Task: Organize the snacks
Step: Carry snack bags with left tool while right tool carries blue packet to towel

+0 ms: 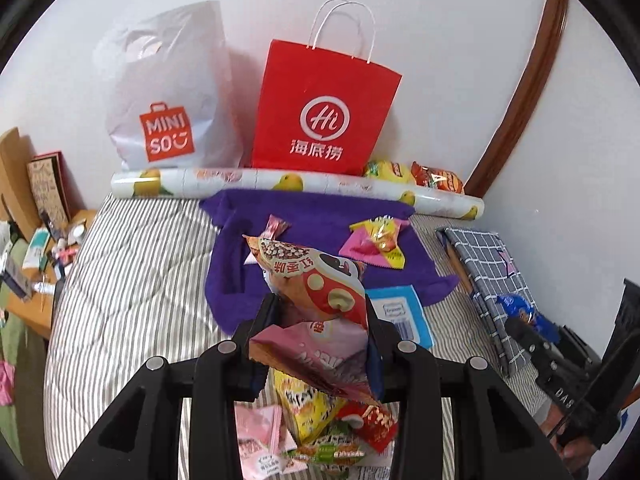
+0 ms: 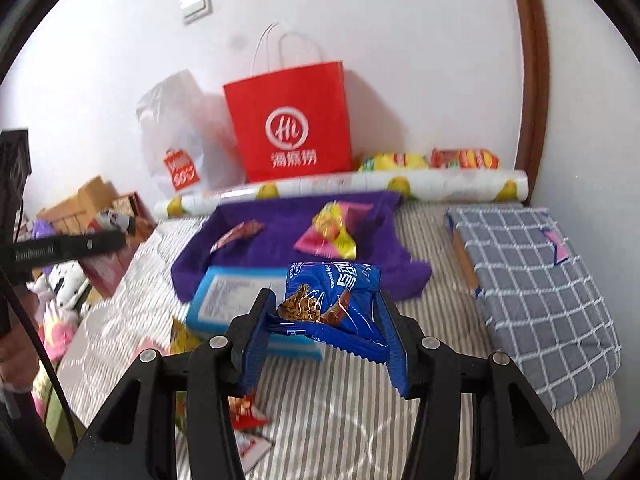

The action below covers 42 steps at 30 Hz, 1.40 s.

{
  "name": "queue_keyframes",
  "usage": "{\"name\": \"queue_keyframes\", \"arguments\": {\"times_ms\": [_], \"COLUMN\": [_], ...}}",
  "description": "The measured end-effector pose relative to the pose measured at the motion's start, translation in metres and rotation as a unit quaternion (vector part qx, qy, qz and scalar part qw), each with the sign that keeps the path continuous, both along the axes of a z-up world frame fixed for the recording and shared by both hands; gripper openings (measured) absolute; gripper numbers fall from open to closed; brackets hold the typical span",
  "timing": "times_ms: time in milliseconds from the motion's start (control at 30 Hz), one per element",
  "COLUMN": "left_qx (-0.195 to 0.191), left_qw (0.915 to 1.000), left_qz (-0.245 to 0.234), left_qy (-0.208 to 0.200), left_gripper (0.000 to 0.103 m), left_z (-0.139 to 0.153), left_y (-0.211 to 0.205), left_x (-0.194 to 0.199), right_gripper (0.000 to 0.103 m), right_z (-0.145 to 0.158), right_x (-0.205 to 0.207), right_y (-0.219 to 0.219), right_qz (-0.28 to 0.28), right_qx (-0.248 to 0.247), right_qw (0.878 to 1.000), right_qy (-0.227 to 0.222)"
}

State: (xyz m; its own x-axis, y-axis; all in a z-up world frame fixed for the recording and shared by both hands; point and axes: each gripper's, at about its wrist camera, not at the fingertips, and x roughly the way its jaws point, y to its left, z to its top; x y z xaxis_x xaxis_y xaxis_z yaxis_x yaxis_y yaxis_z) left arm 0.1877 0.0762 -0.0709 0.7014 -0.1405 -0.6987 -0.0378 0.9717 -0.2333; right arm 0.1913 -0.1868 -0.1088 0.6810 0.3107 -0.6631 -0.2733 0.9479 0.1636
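My left gripper is shut on a red and pink snack packet, held above the striped bed. Beneath it lies a pile of loose snacks. My right gripper is shut on a blue cookie packet, also lifted off the bed; in the left wrist view that blue packet shows at the right edge. Ahead lies a purple towel with a pink-and-yellow packet and a small pink candy on it.
A red paper bag and a white plastic bag lean on the wall behind a patterned paper roll. A blue box lies by the towel, a checked folded cloth to the right, and a cluttered side table to the left.
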Motion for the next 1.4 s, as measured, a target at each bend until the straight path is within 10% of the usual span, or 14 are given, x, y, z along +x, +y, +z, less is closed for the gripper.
{"name": "queue_keyframes", "arguments": {"times_ms": [800,1400], "left_qx": [0.033,0.006], "left_qw": [0.9994,0.9992], "left_qz": [-0.001,0.016], "left_qy": [0.001,0.036], "left_gripper": [0.036,0.036], "left_z": [0.002,-0.036], "left_y": [0.005,0.031], "left_x": [0.079,0.125], "right_gripper": [0.05,0.05], "right_z": [0.015,-0.033], "right_x": [0.1,0.147], "right_y": [0.026,0.027], "right_qz": [-0.012,-0.025], "right_qx": [0.017,-0.009], "right_qw": [0.999,1.0], "right_qy": [-0.03,0.007]}}
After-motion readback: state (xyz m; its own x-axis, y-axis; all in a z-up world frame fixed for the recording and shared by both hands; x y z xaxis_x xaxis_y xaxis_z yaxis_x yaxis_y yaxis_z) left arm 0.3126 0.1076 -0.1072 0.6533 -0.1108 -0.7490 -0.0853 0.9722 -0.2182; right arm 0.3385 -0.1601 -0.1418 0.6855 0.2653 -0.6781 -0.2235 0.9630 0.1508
